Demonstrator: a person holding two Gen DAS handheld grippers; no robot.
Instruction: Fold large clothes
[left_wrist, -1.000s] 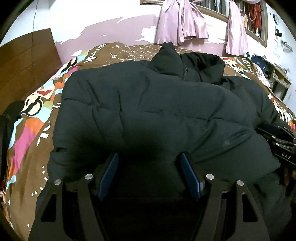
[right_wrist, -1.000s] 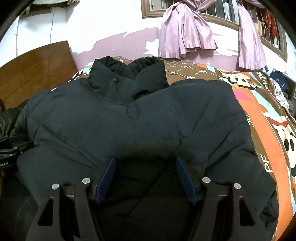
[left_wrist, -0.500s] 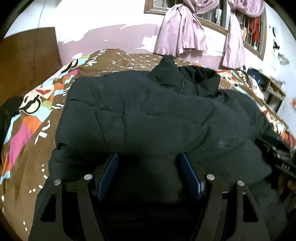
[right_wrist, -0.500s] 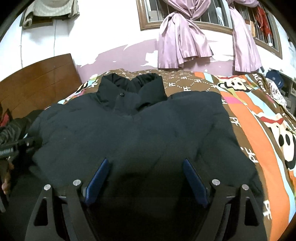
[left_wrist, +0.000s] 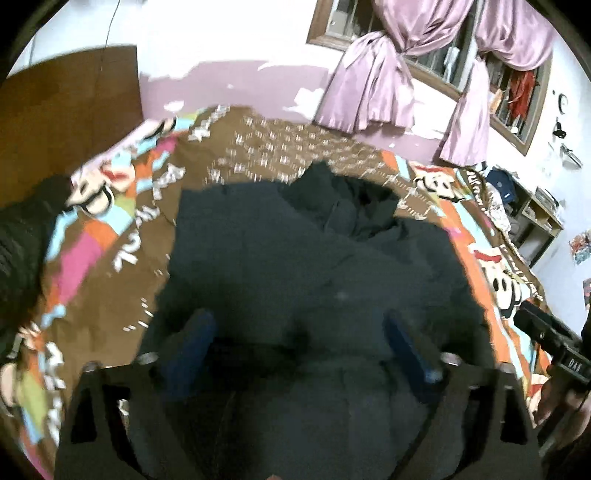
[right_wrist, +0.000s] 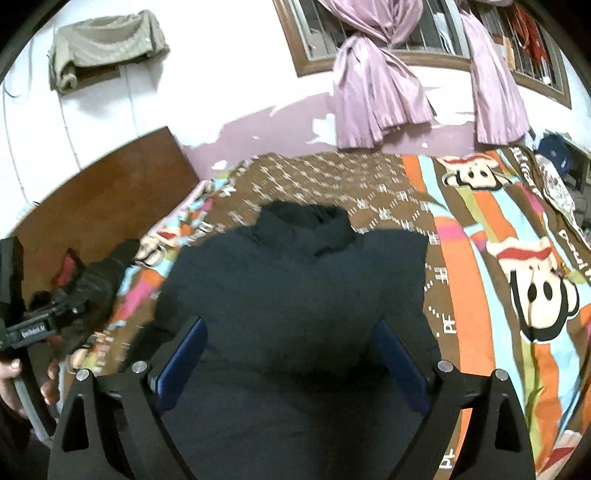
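Both hand-held grippers, left (left_wrist: 295, 354) and right (right_wrist: 291, 354), are opening above the jacket (right_wrist: 295, 295); bedspread (right_wrist: 448, 326) reads "PF".

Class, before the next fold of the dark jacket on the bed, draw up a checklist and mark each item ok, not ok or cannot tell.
1. Left tongs free of jacket: ok, jaws opening, nothing gripped.
2. Right tongs free: ok, jaws opening.
3. Jacket lies fully on bedspread: ok.
4. Collar at far end: ok.
5. Sleeves tucked in: cannot tell.
6. Near hem flat: cannot tell, hidden by the tongs.
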